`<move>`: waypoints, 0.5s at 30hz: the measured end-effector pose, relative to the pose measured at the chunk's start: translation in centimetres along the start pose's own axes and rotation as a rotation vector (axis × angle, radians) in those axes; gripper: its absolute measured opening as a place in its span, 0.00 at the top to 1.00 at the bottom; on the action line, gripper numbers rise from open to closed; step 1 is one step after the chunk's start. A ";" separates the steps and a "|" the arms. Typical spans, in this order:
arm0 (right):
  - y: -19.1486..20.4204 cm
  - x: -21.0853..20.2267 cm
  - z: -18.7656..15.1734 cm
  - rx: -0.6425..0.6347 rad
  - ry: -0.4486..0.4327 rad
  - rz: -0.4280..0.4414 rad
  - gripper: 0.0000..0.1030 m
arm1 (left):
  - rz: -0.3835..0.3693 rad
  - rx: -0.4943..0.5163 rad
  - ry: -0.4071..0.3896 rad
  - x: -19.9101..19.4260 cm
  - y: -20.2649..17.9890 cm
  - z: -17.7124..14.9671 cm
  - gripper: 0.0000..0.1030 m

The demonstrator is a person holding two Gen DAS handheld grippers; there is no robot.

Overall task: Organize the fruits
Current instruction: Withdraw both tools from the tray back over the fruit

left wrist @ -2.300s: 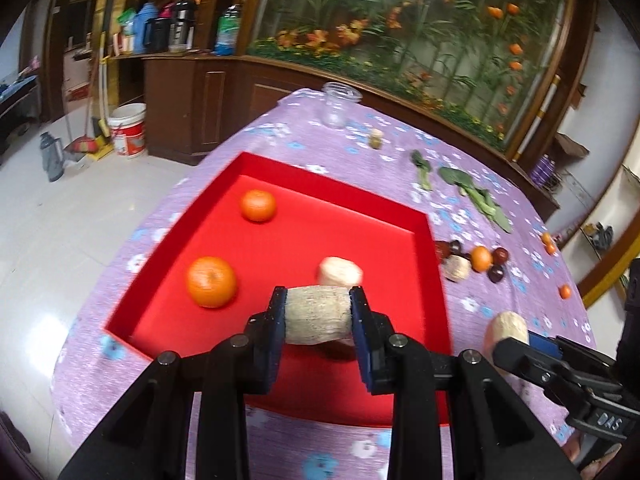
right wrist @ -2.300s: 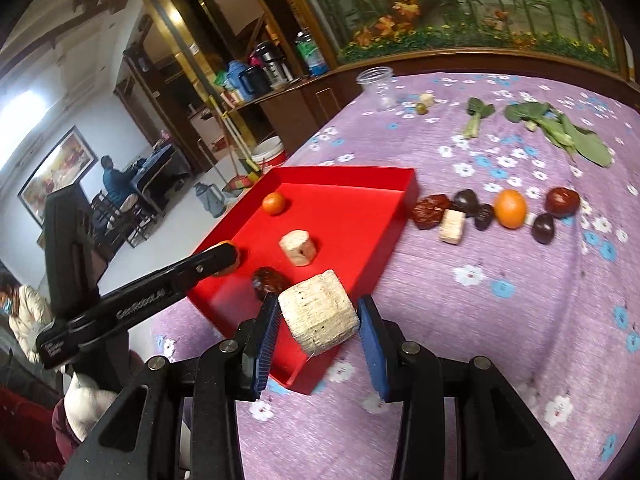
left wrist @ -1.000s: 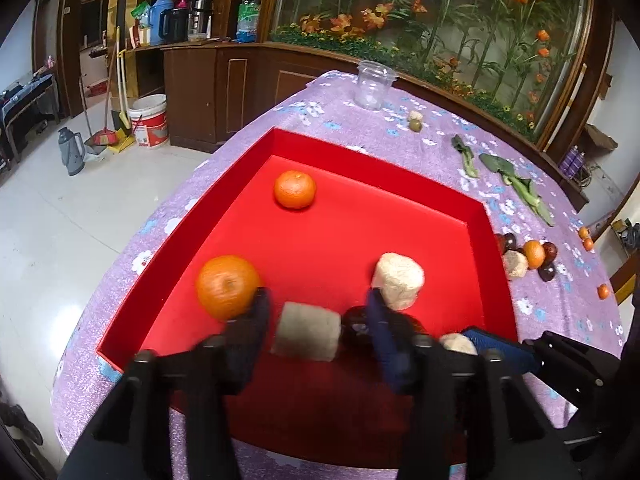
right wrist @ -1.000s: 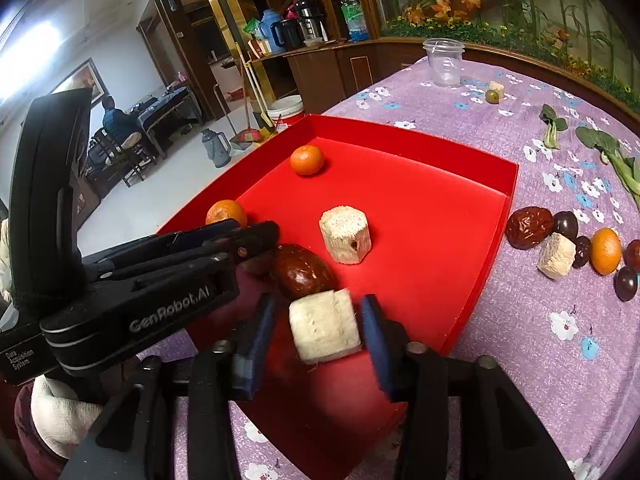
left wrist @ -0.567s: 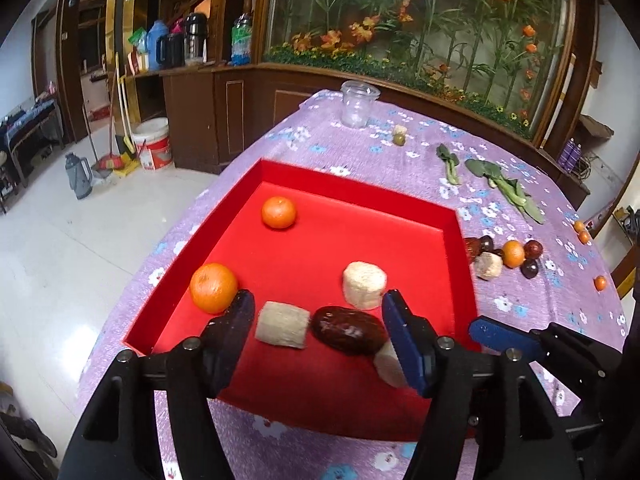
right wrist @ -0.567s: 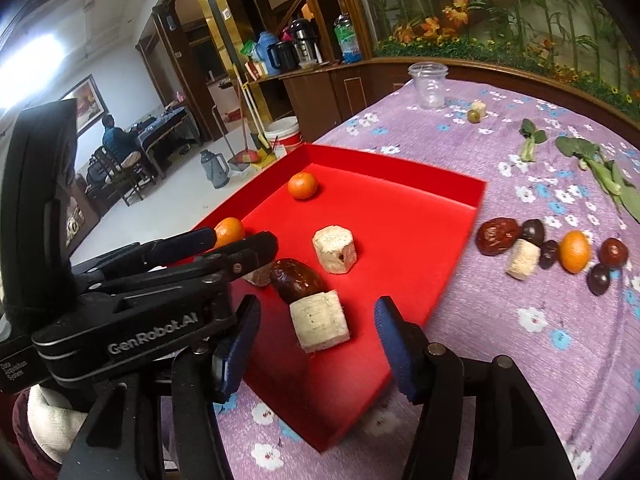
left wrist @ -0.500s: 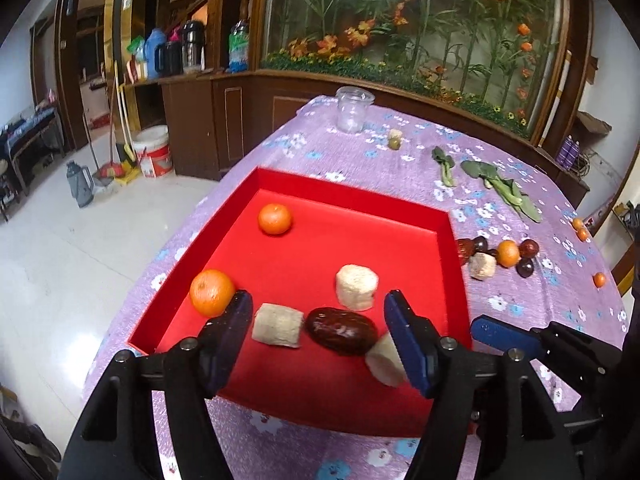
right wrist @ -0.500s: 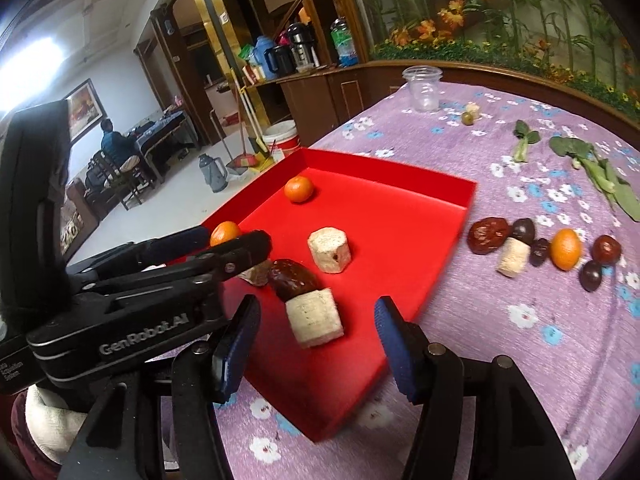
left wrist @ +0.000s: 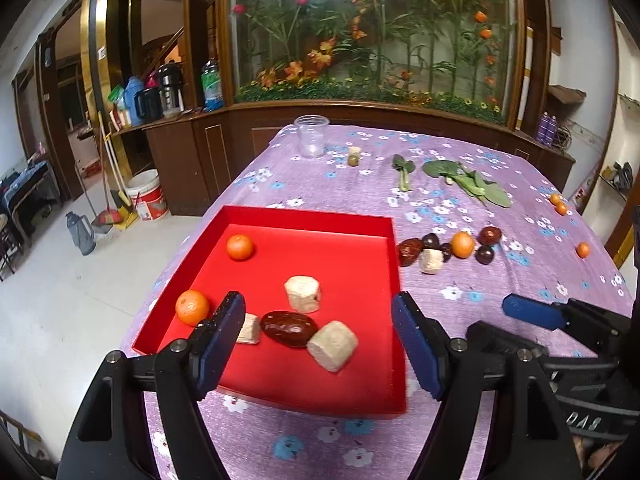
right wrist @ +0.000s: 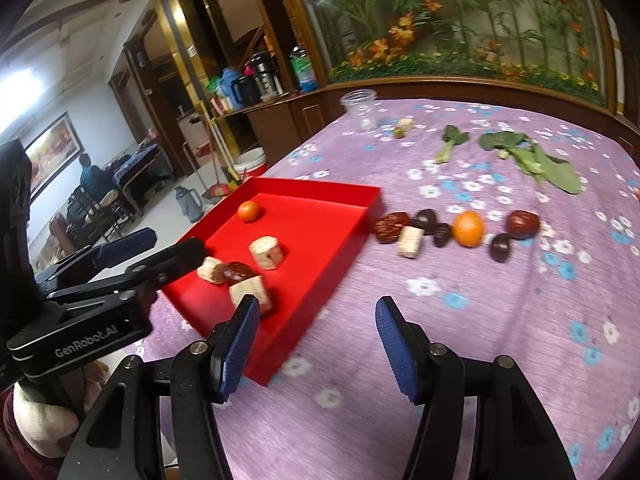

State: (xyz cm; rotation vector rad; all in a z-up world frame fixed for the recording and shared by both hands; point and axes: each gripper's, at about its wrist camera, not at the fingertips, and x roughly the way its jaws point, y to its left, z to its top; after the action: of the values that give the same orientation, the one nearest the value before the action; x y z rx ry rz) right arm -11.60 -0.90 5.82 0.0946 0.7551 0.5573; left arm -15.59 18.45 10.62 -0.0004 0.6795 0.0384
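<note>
1. Both my grippers, left [left wrist: 318, 338] and right [right wrist: 314, 338], gape empty
2. Loose fruits [right wrist: 468, 228] sit beside the tray [right wrist: 344, 236], ahead-right; my right is nearer

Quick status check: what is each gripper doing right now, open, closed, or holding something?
Left gripper: open, holding nothing, above the red tray.
Right gripper: open, holding nothing, over the tray's near corner and the purple tablecloth.
</note>
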 end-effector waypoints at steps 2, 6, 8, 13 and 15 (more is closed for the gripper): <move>-1.2 -0.8 -0.3 0.016 -0.008 -0.018 0.35 | -0.010 0.013 0.002 -0.1 -0.6 0.1 0.27; -4.6 -2.2 -1.1 0.053 -0.013 -0.067 0.34 | -0.059 0.035 0.019 0.0 -1.6 0.6 0.27; -6.1 -2.9 -1.4 0.073 -0.012 -0.099 0.34 | -0.080 0.042 0.017 -0.1 -2.0 1.2 0.27; -11.9 -5.0 -2.2 0.171 -0.018 -0.185 0.34 | -0.160 0.068 0.024 0.5 -4.0 2.8 0.26; -14.1 -5.8 -2.4 0.213 -0.020 -0.214 0.34 | -0.188 0.083 0.034 1.3 -5.1 3.1 0.26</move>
State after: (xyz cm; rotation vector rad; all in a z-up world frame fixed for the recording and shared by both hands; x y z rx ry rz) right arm -10.41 -16.14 3.77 0.2134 0.7920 0.2706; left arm -12.47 13.44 12.20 0.0153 0.7121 -0.1709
